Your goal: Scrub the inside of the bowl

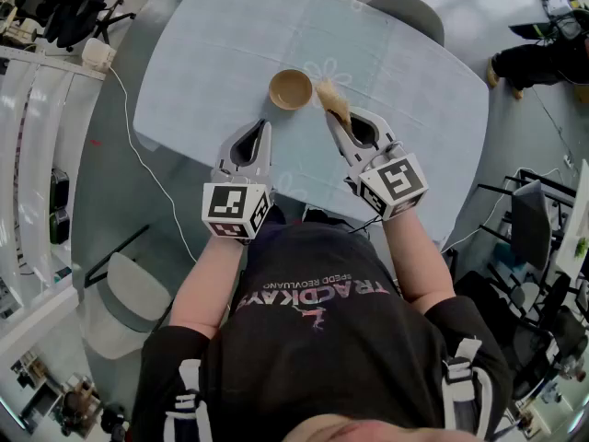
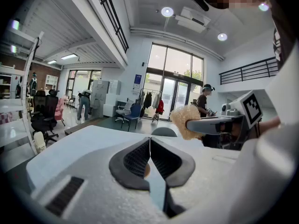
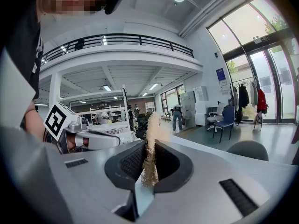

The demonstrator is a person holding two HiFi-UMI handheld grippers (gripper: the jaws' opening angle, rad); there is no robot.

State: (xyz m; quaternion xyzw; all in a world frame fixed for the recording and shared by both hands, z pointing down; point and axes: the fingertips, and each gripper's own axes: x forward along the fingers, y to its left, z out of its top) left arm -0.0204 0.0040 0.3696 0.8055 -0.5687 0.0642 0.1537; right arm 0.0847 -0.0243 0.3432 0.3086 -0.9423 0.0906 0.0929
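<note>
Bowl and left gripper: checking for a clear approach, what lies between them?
Nothing. In the head view, only bare tablecloth separates the left gripper from the bowl. The scrub pad is clamped in the right gripper, off that line.

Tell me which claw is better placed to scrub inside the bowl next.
Right. The right claw is shut on the scrubber, close beside the bowl; the left claw is shut and empty.

Bright daylight through tall windows, ceiling spotlights (slight glare), fisheye-bent edges, dark corners
</note>
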